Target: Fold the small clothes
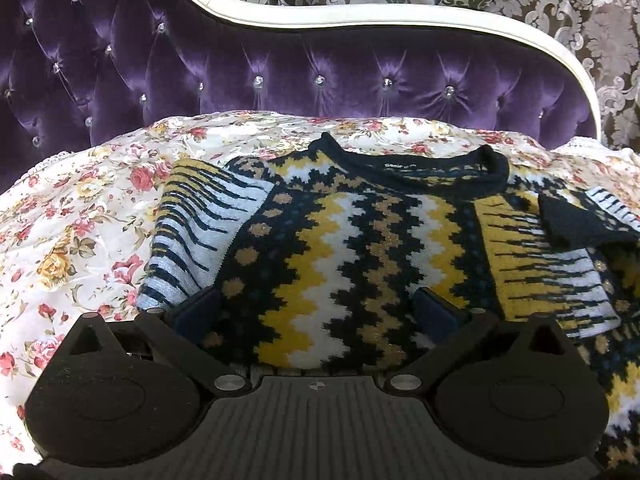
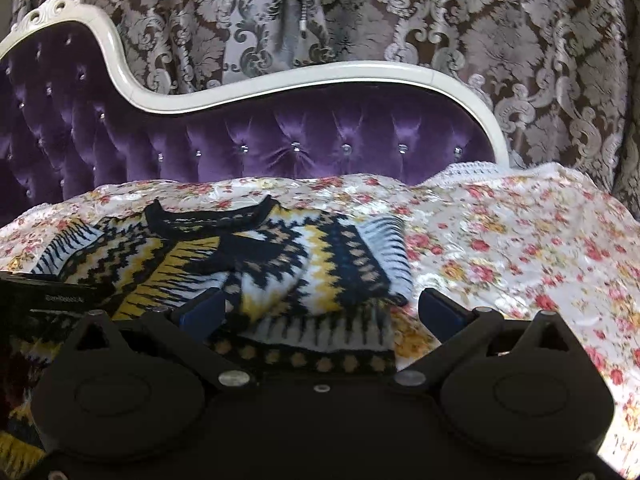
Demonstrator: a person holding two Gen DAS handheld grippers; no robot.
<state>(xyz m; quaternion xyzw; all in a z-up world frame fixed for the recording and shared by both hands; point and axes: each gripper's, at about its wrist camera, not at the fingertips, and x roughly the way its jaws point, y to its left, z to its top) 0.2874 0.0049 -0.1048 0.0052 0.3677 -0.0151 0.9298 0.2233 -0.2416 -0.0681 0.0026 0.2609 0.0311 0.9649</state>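
Observation:
A small knitted sweater (image 1: 352, 240) in navy, yellow and white zigzag lies flat on a floral bedspread (image 1: 72, 224), collar toward the headboard. Both sleeves are folded in over its body. My left gripper (image 1: 320, 308) is open, its blue-padded fingers spread just above the sweater's lower middle. In the right wrist view the sweater (image 2: 280, 264) lies left of centre, and my right gripper (image 2: 320, 312) is open over its lower right corner and hem. The left gripper's body (image 2: 44, 292) shows at the left edge there.
A purple tufted headboard (image 1: 320, 76) with a white frame stands behind the bed. Patterned grey-brown curtains (image 2: 440, 20) hang behind it. The floral bedspread (image 2: 520, 248) stretches on to the right of the sweater.

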